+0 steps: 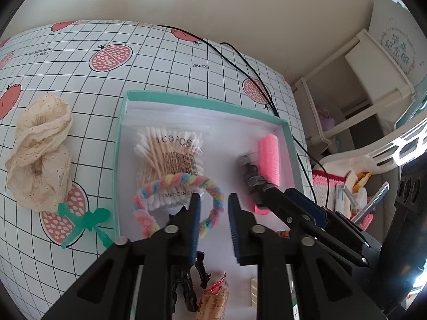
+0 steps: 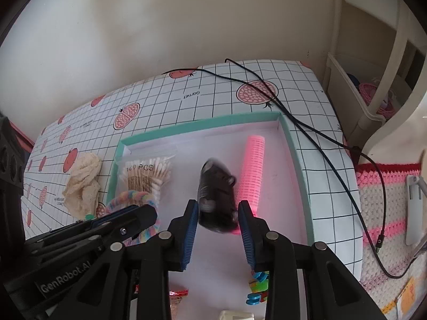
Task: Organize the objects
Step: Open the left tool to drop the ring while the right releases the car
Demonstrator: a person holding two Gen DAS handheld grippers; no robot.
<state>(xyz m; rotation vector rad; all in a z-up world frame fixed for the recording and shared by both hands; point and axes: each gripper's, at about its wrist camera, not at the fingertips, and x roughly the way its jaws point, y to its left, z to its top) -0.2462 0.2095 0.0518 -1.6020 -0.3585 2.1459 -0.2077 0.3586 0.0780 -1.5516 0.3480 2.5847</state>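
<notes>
Right tool (image 2: 218, 208): jaws apart, gripping nothing; a blurred dark object (image 2: 217, 197) sits between the tips, contact not discernible. Left tool (image 1: 213, 200): jaws apart, empty, above a pastel hair tie (image 1: 184, 184). Both over the teal-rimmed box (image 2: 296, 165), beside cotton swabs (image 1: 166, 154) and a pink roller (image 2: 252, 170). A lace scrunchie (image 1: 40, 149) lies on the surface (image 1: 160, 61).

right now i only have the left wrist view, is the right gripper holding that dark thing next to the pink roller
Observer: No. The right gripper is open, and the dark item lies at its tips, too blurred to identify.
Operator: is it against the roller
Observer: It appears so. Its edge meets the side of the pink roller.
Operator: anything else near that gripper
Observer: Yes, blue and green clips lie just below it, on its right side.
</notes>
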